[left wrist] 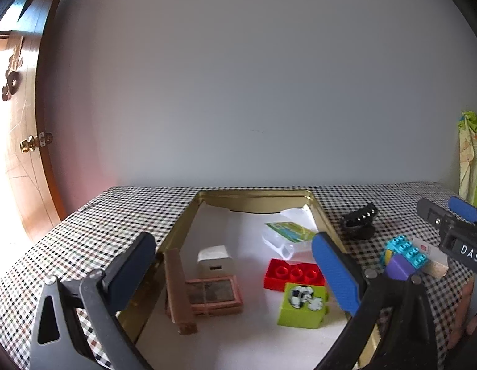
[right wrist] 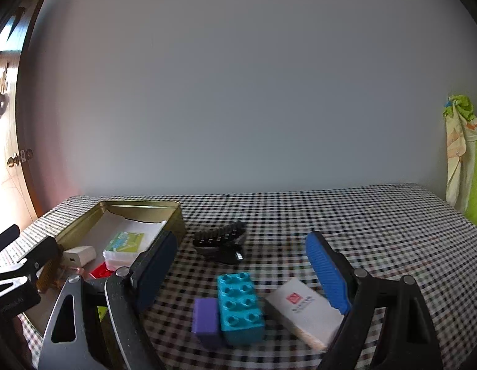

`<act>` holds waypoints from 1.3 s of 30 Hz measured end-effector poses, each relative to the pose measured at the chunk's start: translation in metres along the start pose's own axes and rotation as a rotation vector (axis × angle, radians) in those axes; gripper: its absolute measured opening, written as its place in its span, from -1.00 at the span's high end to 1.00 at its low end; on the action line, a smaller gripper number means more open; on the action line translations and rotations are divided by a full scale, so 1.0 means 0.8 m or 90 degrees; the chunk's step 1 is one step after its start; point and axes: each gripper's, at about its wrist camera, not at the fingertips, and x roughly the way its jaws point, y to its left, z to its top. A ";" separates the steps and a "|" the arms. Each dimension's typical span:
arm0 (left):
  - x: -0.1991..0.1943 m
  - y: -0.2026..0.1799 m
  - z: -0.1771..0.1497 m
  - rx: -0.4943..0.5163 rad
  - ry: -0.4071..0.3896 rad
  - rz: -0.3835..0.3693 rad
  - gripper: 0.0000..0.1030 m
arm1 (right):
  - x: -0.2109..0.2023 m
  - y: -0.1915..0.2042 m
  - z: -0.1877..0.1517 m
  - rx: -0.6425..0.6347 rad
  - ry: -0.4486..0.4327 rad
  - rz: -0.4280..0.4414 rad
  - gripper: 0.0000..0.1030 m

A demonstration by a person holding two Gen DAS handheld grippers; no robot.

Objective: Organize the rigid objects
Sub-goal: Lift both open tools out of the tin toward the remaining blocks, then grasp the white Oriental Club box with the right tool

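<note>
My left gripper (left wrist: 232,243) hangs open over a gold tin (left wrist: 180,231) lined in white. In the tin lie a red brick (left wrist: 292,274), a green brick with a football picture (left wrist: 303,305), a white charger (left wrist: 215,260), a brown wooden block (left wrist: 178,289), a pink framed piece (left wrist: 213,294) and a clear case with a green label (left wrist: 288,234). My right gripper (right wrist: 241,237) is open low over the checked cloth. Between its fingers lie a teal brick (right wrist: 238,305), a purple block (right wrist: 206,317) and a white box (right wrist: 303,308). The box lies close against the blue pad (right wrist: 328,271).
A black hair claw (right wrist: 221,240) lies on the checked tablecloth (right wrist: 377,231) ahead of my right gripper, beside the tin (right wrist: 173,215). A grey wall stands behind the table. A door is at far left, and green and yellow fabric (right wrist: 466,160) hangs at far right.
</note>
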 end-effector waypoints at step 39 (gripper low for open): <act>-0.019 -0.145 -0.015 0.080 0.044 -0.118 -0.99 | 0.067 -0.093 -0.029 -0.073 0.314 0.121 -0.23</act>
